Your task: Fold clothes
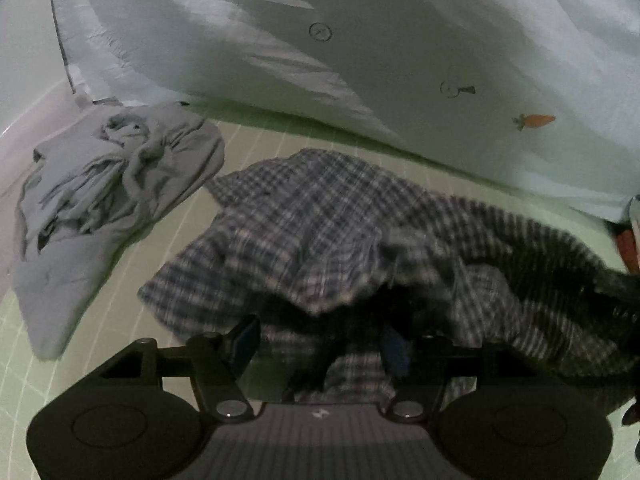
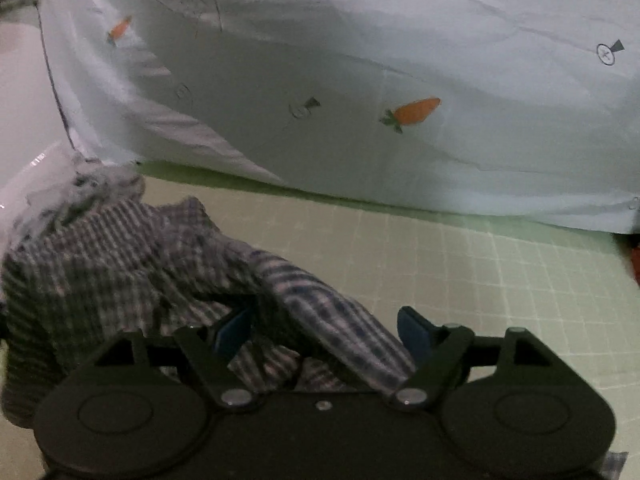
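Observation:
A crumpled blue-and-white plaid shirt point(image 1: 320, 224) lies on the green grid mat point(image 1: 120, 312). My left gripper point(image 1: 320, 340) is open, its blue-padded jaws spread on either side of a raised fold of the shirt. In the right wrist view the same plaid shirt point(image 2: 120, 256) fills the left half, and a sleeve-like fold runs between the jaws of my right gripper point(image 2: 324, 328), which is open too. Neither gripper pinches the cloth.
A crumpled grey garment point(image 1: 112, 184) lies at the left on the mat. A pale blue sheet with carrot prints point(image 2: 400, 80) hangs along the back edge. Bare green mat point(image 2: 500, 280) stretches to the right. A red object point(image 1: 628, 248) shows at the far right.

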A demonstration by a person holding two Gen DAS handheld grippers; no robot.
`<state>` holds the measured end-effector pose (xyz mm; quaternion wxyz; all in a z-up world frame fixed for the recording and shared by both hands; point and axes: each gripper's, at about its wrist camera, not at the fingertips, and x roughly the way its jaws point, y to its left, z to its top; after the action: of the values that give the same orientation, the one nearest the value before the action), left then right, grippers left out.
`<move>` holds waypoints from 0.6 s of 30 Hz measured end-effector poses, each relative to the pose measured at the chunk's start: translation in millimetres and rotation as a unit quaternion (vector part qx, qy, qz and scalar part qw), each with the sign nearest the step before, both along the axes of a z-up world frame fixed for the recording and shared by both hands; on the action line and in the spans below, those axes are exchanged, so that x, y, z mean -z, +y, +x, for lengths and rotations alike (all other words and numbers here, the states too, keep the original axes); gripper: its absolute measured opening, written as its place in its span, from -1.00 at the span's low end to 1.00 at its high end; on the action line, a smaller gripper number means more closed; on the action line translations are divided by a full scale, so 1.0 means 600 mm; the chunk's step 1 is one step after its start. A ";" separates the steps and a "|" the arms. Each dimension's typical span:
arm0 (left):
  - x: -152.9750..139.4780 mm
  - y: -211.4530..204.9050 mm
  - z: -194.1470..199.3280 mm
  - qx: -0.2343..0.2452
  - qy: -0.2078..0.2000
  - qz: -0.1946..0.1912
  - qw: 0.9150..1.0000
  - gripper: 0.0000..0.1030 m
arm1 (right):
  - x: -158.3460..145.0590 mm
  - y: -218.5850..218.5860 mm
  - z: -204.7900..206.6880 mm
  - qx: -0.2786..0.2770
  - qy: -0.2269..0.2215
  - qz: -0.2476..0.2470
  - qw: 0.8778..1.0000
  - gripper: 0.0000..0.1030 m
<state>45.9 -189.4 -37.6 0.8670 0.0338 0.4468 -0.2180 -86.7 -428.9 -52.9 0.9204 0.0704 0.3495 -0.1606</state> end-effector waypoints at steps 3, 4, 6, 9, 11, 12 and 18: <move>-0.005 0.003 0.009 -0.015 -0.002 -0.008 1.000 0.29 | 0.007 -0.011 -0.002 0.020 0.010 -0.001 1.000 0.55; -0.007 0.006 0.013 -0.024 -0.001 -0.013 1.000 0.29 | 0.008 -0.016 -0.003 0.027 0.010 0.001 1.000 0.55; -0.012 0.017 0.018 -0.044 0.002 -0.025 0.999 0.30 | 0.009 -0.026 -0.008 0.040 0.009 0.002 0.999 0.55; -0.028 0.035 0.016 -0.057 -0.006 -0.043 0.997 0.41 | 0.011 -0.037 -0.013 0.056 0.010 0.007 0.998 0.55; -0.039 0.041 0.004 -0.051 -0.024 -0.040 0.998 0.43 | 0.013 -0.040 -0.021 0.060 0.011 0.009 0.998 0.55; -0.044 0.042 -0.003 -0.047 -0.030 -0.038 0.998 0.44 | 0.014 -0.040 -0.026 0.061 0.012 0.008 0.998 0.55; -0.053 0.051 -0.057 -0.018 -0.034 -0.047 0.998 0.46 | 0.019 -0.043 -0.051 0.063 0.021 0.008 0.998 0.55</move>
<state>11.9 -158.7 -5.6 0.8861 -0.0077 0.4071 -0.2214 -117.5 -454.7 -64.3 0.9002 0.0965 0.3653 -0.2166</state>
